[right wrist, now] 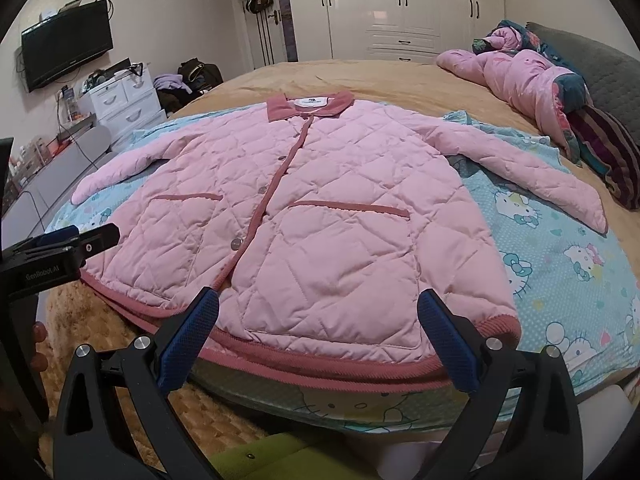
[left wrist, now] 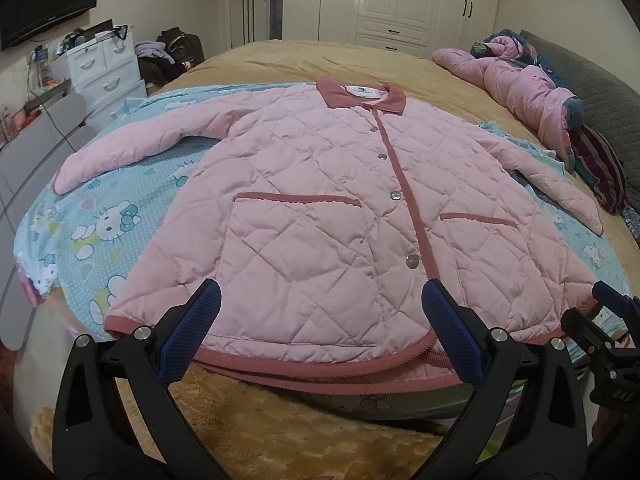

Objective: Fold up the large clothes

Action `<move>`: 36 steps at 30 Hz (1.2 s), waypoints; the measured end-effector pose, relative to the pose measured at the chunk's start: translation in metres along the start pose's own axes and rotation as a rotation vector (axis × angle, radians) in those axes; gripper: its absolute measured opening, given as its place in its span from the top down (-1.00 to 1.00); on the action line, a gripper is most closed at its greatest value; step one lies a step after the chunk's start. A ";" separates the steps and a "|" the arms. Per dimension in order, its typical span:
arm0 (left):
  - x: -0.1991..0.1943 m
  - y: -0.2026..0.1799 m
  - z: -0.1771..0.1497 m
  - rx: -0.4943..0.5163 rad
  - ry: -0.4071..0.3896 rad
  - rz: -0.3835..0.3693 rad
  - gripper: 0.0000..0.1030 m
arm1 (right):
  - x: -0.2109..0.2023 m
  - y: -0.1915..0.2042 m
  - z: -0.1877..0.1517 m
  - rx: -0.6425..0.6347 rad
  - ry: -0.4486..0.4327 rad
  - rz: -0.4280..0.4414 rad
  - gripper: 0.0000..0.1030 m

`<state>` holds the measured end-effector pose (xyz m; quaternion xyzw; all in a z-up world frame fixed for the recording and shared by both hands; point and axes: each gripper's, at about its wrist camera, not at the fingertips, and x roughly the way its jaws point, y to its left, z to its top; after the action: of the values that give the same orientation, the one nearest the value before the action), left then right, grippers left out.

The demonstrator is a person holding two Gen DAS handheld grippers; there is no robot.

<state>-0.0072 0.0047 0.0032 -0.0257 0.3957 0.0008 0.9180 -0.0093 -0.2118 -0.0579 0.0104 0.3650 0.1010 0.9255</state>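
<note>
While a pink quilted jacket [left wrist: 320,208] is lying buttoned and spread flat on the bed's cartoon-print sheet [left wrist: 100,216], ready for folding, left gripper [left wrist: 320,320] and right gripper [right wrist: 318,320] are hovering wide-spread, empty, near its hem.

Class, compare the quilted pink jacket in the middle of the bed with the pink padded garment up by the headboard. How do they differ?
The quilted pink jacket lies spread flat, front up, sleeves out; the padded garment lies crumpled in a heap. The jacket is plain pink with darker rose trim and collar; the heap shows dark floral fabric too. The jacket rests on a cartoon-cat sheet; the heap lies on the tan bedcover. Both are pink and padded.
</note>
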 end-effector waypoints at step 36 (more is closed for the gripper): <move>-0.002 0.000 0.002 0.010 -0.008 0.005 -0.83 | -0.001 -0.003 0.004 0.001 -0.002 -0.009 -0.92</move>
<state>-0.0076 0.0048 0.0059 -0.0203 0.3920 0.0012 0.9197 -0.0069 -0.2142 -0.0548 0.0094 0.3643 0.0965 0.9262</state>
